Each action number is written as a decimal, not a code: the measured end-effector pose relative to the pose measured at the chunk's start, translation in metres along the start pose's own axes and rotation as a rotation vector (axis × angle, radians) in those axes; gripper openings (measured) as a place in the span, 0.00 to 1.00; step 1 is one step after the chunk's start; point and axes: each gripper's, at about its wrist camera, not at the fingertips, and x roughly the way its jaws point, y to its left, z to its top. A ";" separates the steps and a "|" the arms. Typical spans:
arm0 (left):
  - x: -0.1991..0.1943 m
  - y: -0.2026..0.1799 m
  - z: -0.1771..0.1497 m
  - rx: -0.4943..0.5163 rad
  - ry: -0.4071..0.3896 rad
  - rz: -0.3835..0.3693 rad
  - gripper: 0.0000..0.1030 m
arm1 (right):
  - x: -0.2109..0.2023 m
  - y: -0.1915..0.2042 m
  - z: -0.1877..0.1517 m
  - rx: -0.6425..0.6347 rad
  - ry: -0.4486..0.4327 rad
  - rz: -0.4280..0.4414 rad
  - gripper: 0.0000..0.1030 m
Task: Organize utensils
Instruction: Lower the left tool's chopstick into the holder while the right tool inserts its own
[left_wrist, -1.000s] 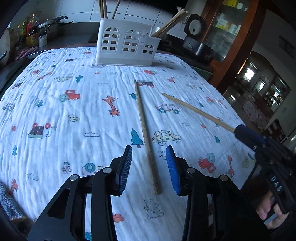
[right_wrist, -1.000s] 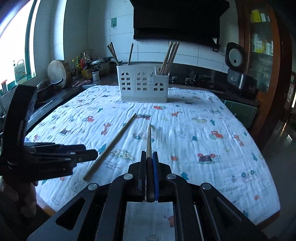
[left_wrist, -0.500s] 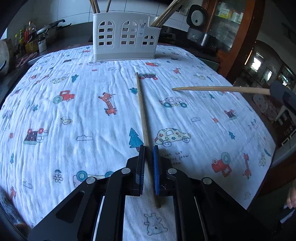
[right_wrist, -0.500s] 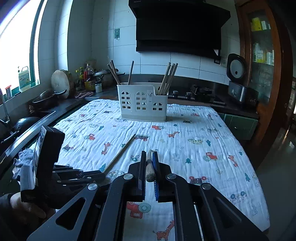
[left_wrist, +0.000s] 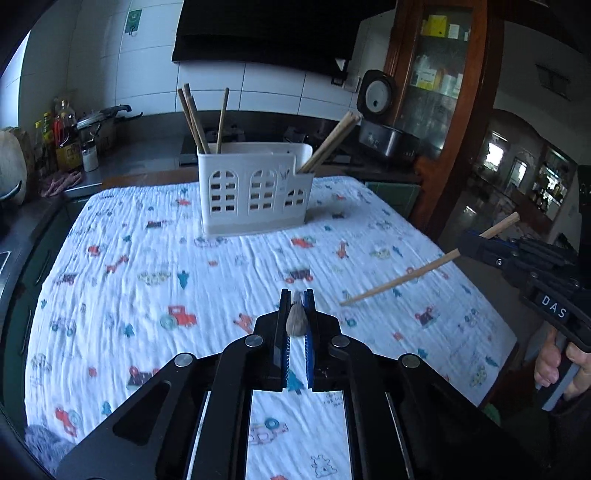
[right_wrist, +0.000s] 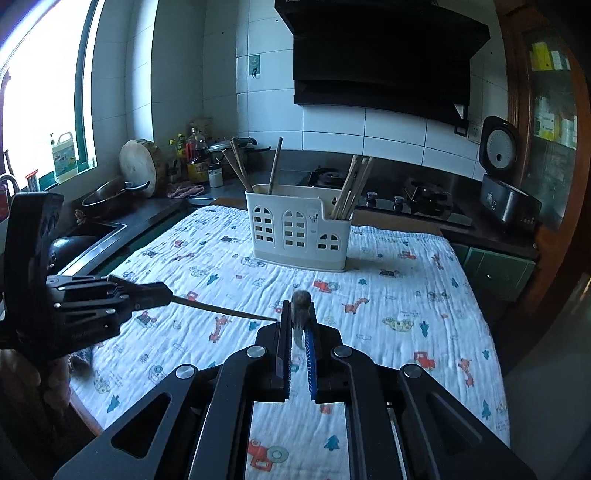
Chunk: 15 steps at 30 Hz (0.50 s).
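Above the printed cloth (left_wrist: 155, 258) we hold one chopstick per gripper: left gripper (left_wrist: 296, 308) clamped on a chopstick (right_wrist: 221, 311), right gripper (right_wrist: 298, 314) pinching another chopstick (left_wrist: 399, 281), both off the cloth w/ the white holder (right_wrist: 295, 229) well ahead.

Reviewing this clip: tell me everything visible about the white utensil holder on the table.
The white utensil holder looks like moulded plastic, a rectangular caddy with arched, gridded window cut-outs on its front and a lower step at its right end. It stands upright on the printed tablecloth near the table's far edge, apart from both claws. Wooden chopsticks lean in the right, lower compartment; a few more sticks stand in the taller left part. Nothing else touches it.
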 end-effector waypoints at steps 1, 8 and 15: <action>0.002 0.003 0.007 -0.004 -0.003 -0.005 0.05 | 0.002 -0.003 0.008 0.000 0.002 0.013 0.06; 0.013 0.015 0.060 0.007 -0.005 -0.039 0.05 | 0.013 -0.012 0.062 -0.020 0.030 0.067 0.06; 0.005 0.020 0.138 0.055 -0.078 -0.013 0.05 | 0.018 -0.022 0.132 -0.052 -0.012 0.087 0.06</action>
